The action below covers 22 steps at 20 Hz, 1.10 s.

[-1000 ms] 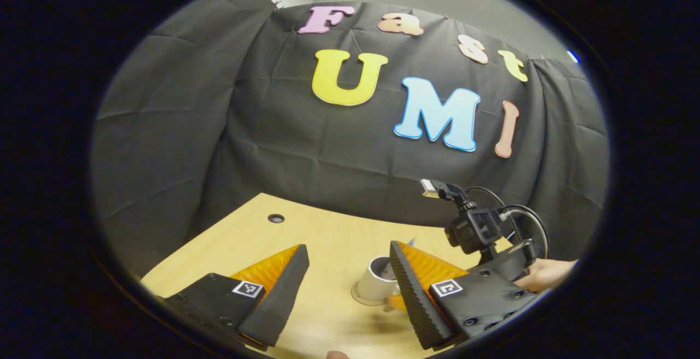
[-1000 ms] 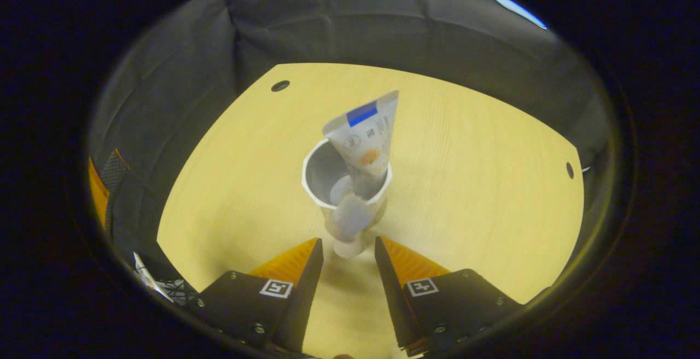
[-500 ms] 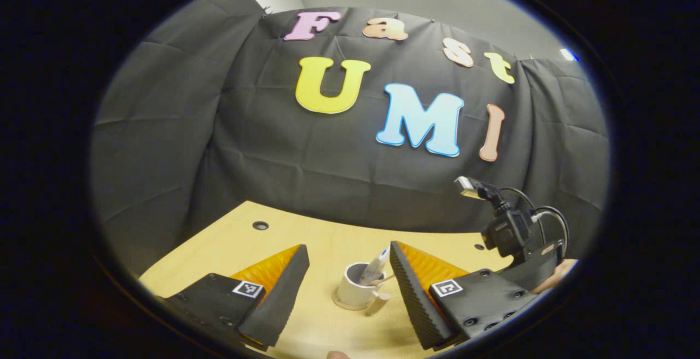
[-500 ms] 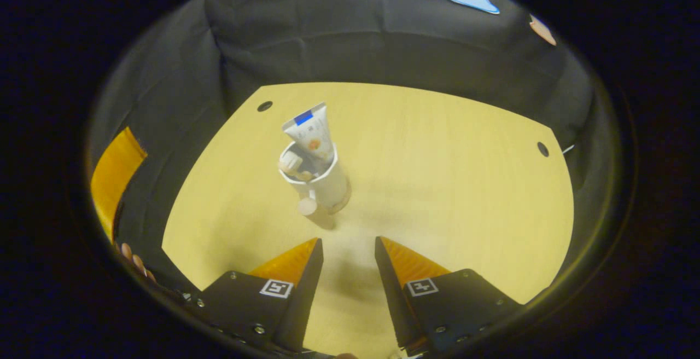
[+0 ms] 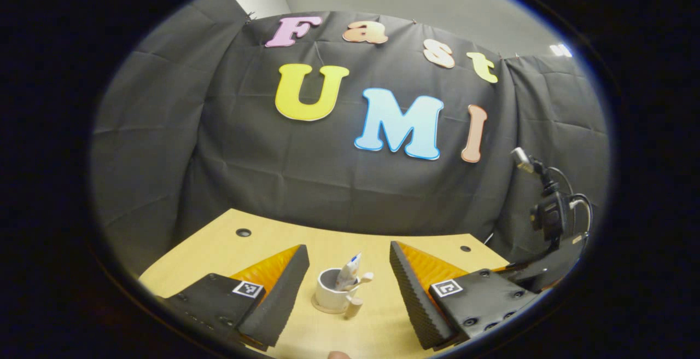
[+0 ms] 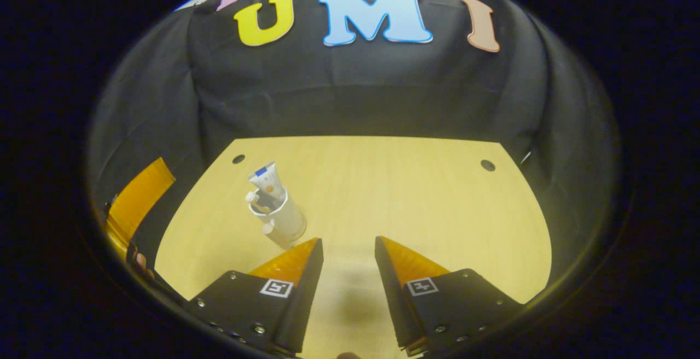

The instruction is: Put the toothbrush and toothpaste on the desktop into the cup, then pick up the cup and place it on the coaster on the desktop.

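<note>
Cup [image 5: 330, 293] upright on coaster [image 5: 327, 310] mid-counter [image 6: 394, 195], toothpaste [image 6: 266, 179] and toothbrush [image 5: 362, 278] inside. Left gripper [image 5: 350, 288] and right gripper [image 6: 349, 271] both above counter, jaws wide open, empty, clear of cup.

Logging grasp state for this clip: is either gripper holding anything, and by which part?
Nothing is held. The left gripper and right gripper are both open, apart from the cup.

Pale matt wood-grain desktop [image 6: 415, 195], smooth glossy cup [image 6: 284, 218], matt black cloth wall [image 5: 164, 129].
</note>
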Each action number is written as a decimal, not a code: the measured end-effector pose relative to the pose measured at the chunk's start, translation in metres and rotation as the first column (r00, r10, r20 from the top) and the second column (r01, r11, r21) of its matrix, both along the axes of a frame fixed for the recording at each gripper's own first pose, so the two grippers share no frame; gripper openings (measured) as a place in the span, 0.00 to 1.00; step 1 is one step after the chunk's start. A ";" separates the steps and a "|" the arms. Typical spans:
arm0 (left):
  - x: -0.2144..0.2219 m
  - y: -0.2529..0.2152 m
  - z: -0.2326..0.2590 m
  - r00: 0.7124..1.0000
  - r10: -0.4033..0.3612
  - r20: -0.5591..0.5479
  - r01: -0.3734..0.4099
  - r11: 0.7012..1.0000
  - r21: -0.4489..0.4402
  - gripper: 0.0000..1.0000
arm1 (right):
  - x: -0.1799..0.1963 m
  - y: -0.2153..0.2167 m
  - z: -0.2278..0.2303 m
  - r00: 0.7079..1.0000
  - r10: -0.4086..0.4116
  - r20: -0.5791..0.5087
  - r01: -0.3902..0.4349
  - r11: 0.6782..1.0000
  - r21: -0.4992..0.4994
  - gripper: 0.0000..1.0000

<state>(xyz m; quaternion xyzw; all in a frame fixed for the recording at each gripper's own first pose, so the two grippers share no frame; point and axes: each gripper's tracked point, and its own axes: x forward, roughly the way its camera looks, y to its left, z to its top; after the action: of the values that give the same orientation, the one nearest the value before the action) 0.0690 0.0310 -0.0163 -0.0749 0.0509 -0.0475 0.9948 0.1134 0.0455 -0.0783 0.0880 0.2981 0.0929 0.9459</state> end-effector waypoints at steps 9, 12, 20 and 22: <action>-0.013 -0.019 0.017 1.000 0.007 0.016 -0.007 1.000 0.005 0.95 | -0.024 -0.023 0.067 0.940 -0.036 0.340 0.057 0.997 -0.053 0.60; -0.018 -0.020 0.021 1.000 0.018 0.023 -0.018 1.000 0.010 0.92 | -0.032 -0.025 0.083 0.905 -0.032 0.424 0.071 0.995 -0.076 0.60; -0.041 -0.012 0.032 0.997 0.068 0.047 -0.068 0.998 0.011 0.95 | -0.048 -0.017 0.095 0.865 0.019 0.501 0.043 0.993 -0.112 0.90; -0.046 -0.009 0.034 0.995 0.080 0.054 -0.081 0.997 0.016 0.99 | -0.051 -0.015 0.100 0.856 0.024 0.516 0.035 0.994 -0.104 0.90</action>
<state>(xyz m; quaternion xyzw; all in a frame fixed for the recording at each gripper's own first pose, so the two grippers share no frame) 0.0226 0.0222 0.0176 -0.0665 0.0217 -0.0088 0.9975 0.0624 0.0304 0.0214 0.0089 0.0377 0.0938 0.9948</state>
